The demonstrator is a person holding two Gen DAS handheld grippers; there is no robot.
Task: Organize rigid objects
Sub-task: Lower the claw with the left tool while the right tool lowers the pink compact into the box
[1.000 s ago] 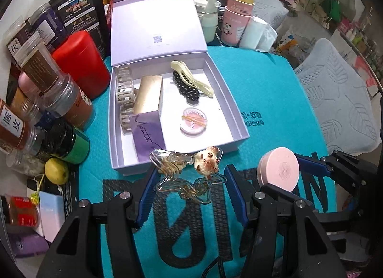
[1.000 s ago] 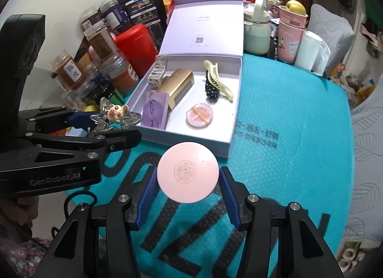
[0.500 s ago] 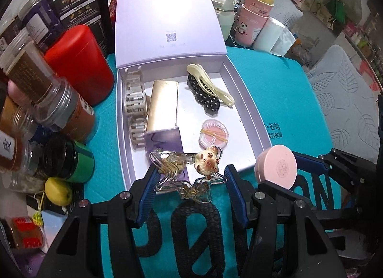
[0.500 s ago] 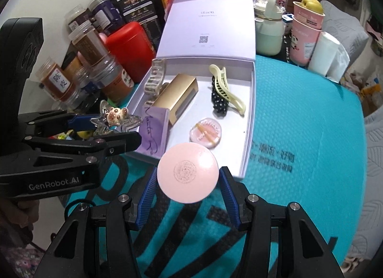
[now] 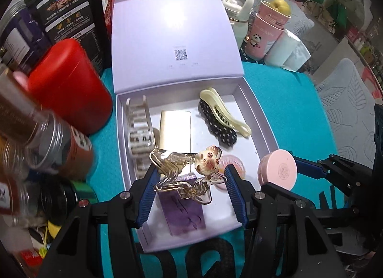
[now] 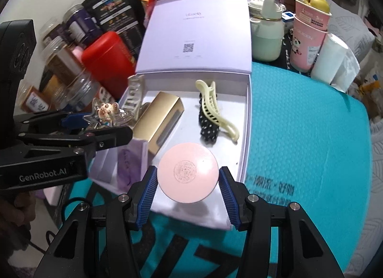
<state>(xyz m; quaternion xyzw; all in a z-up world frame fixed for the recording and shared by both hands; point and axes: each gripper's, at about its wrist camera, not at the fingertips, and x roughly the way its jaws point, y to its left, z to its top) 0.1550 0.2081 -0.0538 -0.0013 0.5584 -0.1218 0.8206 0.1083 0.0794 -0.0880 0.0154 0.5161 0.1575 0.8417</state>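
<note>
Left wrist view. Setting: a table under a teal textured mat (image 5: 287, 100), crowded at the left with a red plastic canister (image 5: 69, 86) and glass spice jars (image 5: 55, 143); pink paper cups (image 5: 268, 31) stand behind. Centre: an open lilac cardboard gift box (image 5: 253, 115), lid folded back.
Item: clear star-shaped acrylic hair claw with a small bear charm (image 5: 189, 172). Held in the left gripper (image 5: 191, 189), jaws clenched on its outer points, above the box's near half. Judged light, stiff, brittle at the thin points, slick on its glossy faces; hold best kept across the frame, not on the charm.
Already in the box: a cream plastic hair claw (image 5: 225, 112), a black polka-dot clip (image 5: 220, 129), a gold rectangular carton (image 5: 174, 131), a clear ribbed claw clip (image 5: 138, 131).

Right wrist view. Same table and box (image 6: 246, 119).
Item: round pale-pink compact case with an embossed lid (image 6: 188, 172). Held in the right gripper (image 6: 188, 182), jaws grasping its rim edge to edge, over the box's near right corner. Judged light, rigid, smooth-sided and prone to slip or twist; a hold on the widest span suits it.
</note>
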